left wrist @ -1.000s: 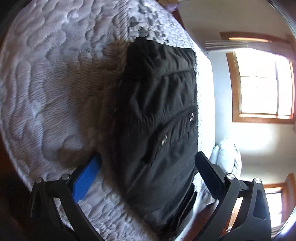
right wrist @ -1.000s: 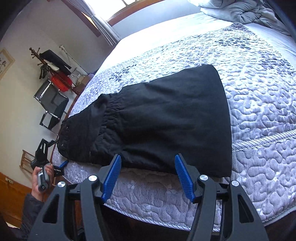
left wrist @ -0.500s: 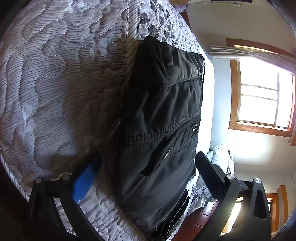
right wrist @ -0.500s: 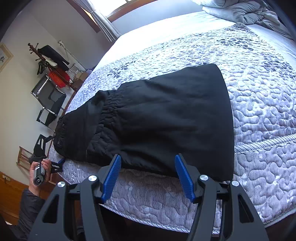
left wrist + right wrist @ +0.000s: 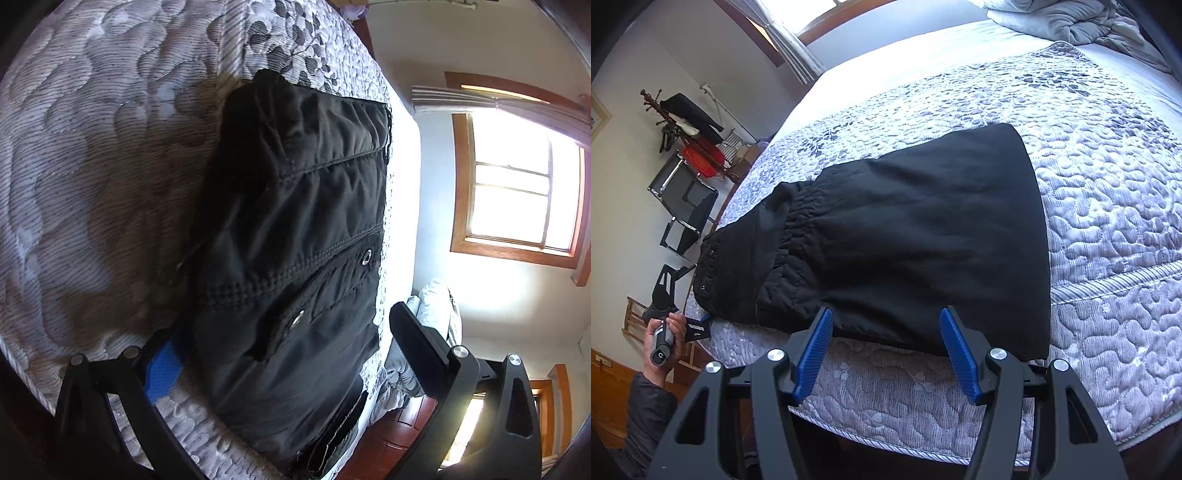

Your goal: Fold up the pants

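Black pants (image 5: 908, 236) lie folded lengthwise on a grey quilted bed (image 5: 1108, 206), waist end at the left edge. My right gripper (image 5: 886, 332) is open, its blue pads at the near edge of the pants, not touching. My left gripper (image 5: 284, 325) is open and straddles the waist end of the pants (image 5: 295, 236); one blue pad (image 5: 162, 365) lies partly under the fabric edge against the quilt. The left gripper also shows in the right wrist view (image 5: 683, 314), held in a hand at the bed's corner.
A bright window (image 5: 524, 192) and a white wall are beyond the bed. A rumpled grey blanket (image 5: 1067, 18) lies at the head of the bed. A folding chair (image 5: 683, 206) and a coat rack (image 5: 679, 122) stand by the left wall.
My left gripper has moved closer to the waist end, and its blue pad now sits partly under the fabric. My right gripper has edged slightly closer to the pants.
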`<state>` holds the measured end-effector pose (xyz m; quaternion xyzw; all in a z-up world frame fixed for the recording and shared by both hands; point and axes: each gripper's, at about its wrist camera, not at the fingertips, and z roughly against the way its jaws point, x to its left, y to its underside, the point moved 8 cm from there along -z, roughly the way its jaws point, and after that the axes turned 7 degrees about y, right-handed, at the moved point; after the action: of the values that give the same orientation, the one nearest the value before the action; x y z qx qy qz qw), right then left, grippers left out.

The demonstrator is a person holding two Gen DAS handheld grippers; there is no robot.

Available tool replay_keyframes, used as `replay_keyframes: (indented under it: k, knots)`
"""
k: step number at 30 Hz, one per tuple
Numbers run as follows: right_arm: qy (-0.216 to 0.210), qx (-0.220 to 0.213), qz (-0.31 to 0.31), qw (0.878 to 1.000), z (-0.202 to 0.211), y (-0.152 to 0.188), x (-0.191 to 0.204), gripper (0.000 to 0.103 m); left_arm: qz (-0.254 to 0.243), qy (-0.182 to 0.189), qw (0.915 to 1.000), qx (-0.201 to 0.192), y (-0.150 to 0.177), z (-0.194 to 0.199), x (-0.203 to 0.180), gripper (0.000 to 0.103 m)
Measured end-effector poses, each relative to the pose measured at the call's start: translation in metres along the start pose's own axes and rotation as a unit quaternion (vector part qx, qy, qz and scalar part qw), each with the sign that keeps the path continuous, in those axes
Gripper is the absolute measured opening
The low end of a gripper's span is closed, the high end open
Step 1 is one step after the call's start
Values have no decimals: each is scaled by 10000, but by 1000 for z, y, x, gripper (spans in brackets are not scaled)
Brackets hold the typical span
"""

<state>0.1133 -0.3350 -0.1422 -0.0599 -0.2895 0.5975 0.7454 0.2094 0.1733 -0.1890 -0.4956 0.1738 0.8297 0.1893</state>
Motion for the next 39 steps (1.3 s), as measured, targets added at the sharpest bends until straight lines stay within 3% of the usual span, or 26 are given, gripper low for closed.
replay_keyframes:
  k: [9,10,11,12,13,15,17,19,25,27,33,37,39]
  knots:
    - [43,-47,-9,10000,1,-7,-1,63,125,93,9997,173,2,-27,-9,95]
    - [54,-46,-3,10000,1,-8,-1,64,105,33,9998,186,2,-29,-9,85]
    - [73,-45,2,10000,1,-7,-1,68,3,-268,9994,230,3,-31,-4,64]
    - [97,-48,2,9999,1,-7,-1,69,-83,-526,9983,249,3,-33,-1,54]
    - [103,-40,-5,9999,0,-7,-2,69,-179,-637,9975,259,3,-36,0,50]
    - [83,-22,-46,10000,-1,-7,-3,69,-271,-552,9979,220,4,-38,-1,45]
    - [90,-15,-52,9999,-2,-6,-3,69,-328,-455,9982,203,6,-37,-3,30]
    - [96,-4,-46,9999,-2,-6,-4,69,-338,-315,9988,133,9,-33,-7,23]
    - [89,-12,-105,9999,0,-5,-7,69,-930,-146,9955,-123,21,-26,-44,13]
    - [86,-24,-131,9999,1,-4,-8,69,-1475,-170,9887,-192,32,-27,-68,13]
    - [60,-65,-225,9997,4,-2,-11,69,-2883,-146,9573,-149,81,-32,-137,13]
    - [52,-94,-290,9995,6,-1,-15,69,-3712,-165,9284,12,122,-38,-168,13]
    - [37,-109,-349,9993,7,0,-18,69,-4184,-258,9078,110,148,-41,-177,13]
